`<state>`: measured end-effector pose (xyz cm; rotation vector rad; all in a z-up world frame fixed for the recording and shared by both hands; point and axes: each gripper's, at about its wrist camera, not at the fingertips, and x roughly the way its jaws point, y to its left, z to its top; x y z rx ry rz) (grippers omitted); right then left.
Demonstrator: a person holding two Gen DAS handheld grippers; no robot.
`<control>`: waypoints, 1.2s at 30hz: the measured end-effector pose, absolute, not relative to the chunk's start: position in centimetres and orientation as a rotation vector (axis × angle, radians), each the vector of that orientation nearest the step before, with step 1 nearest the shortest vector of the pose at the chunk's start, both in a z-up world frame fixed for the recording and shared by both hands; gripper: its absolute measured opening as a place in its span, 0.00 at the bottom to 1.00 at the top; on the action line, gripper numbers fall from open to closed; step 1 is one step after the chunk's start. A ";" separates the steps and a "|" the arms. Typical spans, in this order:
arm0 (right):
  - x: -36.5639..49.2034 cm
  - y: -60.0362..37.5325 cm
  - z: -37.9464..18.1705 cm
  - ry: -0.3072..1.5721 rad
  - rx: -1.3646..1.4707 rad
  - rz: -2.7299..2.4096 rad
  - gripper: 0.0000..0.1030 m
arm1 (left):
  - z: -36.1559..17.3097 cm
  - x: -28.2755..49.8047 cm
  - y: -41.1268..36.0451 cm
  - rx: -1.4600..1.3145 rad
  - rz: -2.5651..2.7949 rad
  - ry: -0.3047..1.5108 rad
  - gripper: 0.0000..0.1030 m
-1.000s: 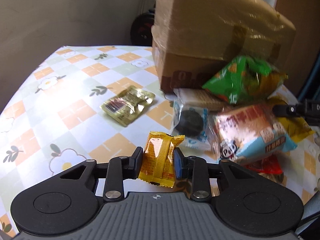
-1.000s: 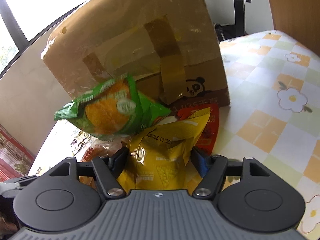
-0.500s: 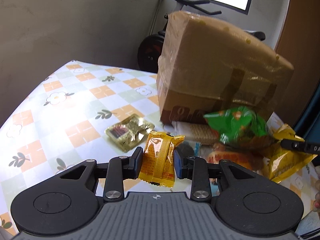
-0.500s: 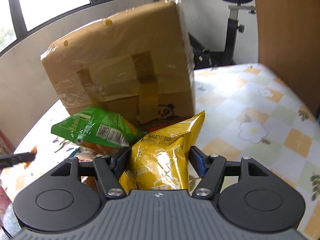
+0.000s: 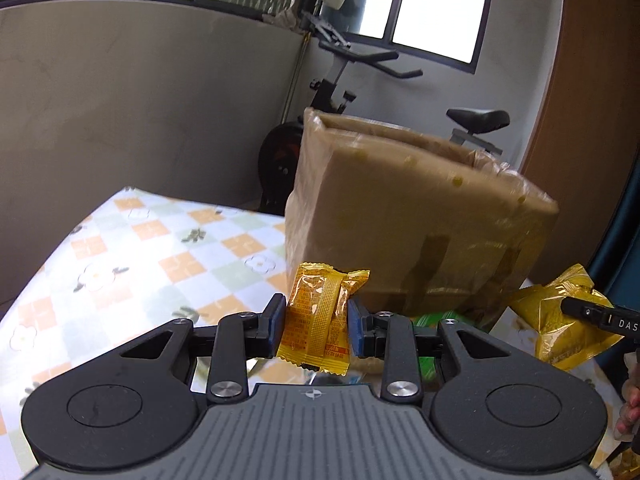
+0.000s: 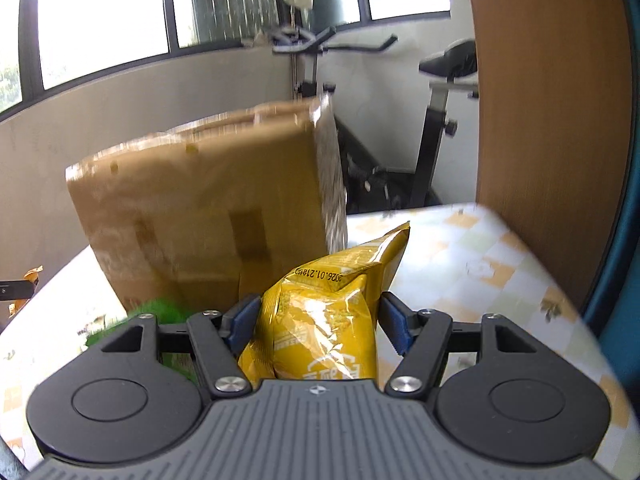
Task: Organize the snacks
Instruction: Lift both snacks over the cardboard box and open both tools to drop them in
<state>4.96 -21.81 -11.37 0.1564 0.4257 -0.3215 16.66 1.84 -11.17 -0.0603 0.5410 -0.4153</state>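
From my left wrist camera, my left gripper (image 5: 316, 326) is clenched on a small orange plastic snack packet (image 5: 322, 316), which stands upright between the blue pads (image 5: 275, 325) and is lifted clear of the bench (image 5: 132, 256) with its orange, green and white checked flower-print cloth. Just beyond the packet stands a tall brown cardboard box wrapped in clear tape (image 5: 404, 220), its top open. At the box's near foot a green snack bag (image 5: 432, 318) peeks out behind my right finger. On the right, a crinkled yellow foil chip bag (image 5: 556, 320) hangs in the air, held by my right gripper, only one black finger of which shows at the frame's edge. Far behind the box stands a black exercise bike (image 5: 340, 92) against a grey wall under windows.

From my right wrist camera, my right gripper (image 6: 318, 322) is grasping the yellow foil chip bag (image 6: 328, 312), squeezed between the blue pads (image 6: 394, 320), the bag's top corner pointing up and right. The cardboard box (image 6: 204, 216) stands just beyond it, to the left, blurred. The green snack bag (image 6: 156, 312) lies low at the box's near left corner. The bench (image 6: 492, 256) stretches off to the right, beside a brown wooden panel (image 6: 548, 120). At the far left edge a black finger of my left gripper shows, with a bit of the orange packet (image 6: 33, 274).
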 end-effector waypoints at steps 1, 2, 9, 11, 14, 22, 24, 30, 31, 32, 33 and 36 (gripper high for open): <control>4.9 -21.8 -10.8 0.407 0.152 -0.320 0.65 | -10.7 16.7 1.6 -0.061 -0.420 0.528 0.34; 4.7 -21.7 -10.3 0.385 0.145 -0.320 0.65 | -10.2 16.7 1.4 -0.061 -0.424 0.515 0.34; 4.3 -21.6 -6.5 0.250 0.104 -0.314 0.64 | -6.8 16.9 0.1 -0.075 -0.460 0.427 0.34; 4.3 -21.6 -5.4 0.215 0.106 -0.302 0.64 | -5.8 17.0 -0.1 -0.074 -0.470 0.405 0.34; 4.8 -21.6 -4.0 0.170 0.089 -0.281 0.64 | -4.6 17.3 -0.9 -0.071 -0.484 0.376 0.34; 7.9 -21.2 -1.2 0.102 0.082 -0.191 0.62 | -2.7 18.8 -4.0 -0.053 -0.519 0.320 0.34; 9.0 -20.9 -0.7 0.090 0.062 -0.170 0.62 | -2.3 19.4 -4.8 -0.049 -0.527 0.316 0.34; 13.0 -20.4 0.3 0.080 0.039 -0.113 0.53 | -2.0 21.9 -6.9 -0.020 -0.529 0.332 0.34; 13.7 -20.5 0.3 0.086 0.037 -0.101 0.53 | -2.0 22.2 -7.0 -0.018 -0.524 0.336 0.34; 14.4 -20.5 0.3 0.089 0.032 -0.099 0.53 | -2.0 22.6 -7.2 -0.016 -0.520 0.343 0.34; 15.0 -20.6 0.2 0.089 0.032 -0.095 0.53 | -2.0 23.0 -7.2 -0.015 -0.515 0.349 0.34; 16.8 -21.2 0.3 0.098 0.060 -0.082 0.53 | -2.1 24.0 -7.7 -0.005 -0.500 0.374 0.34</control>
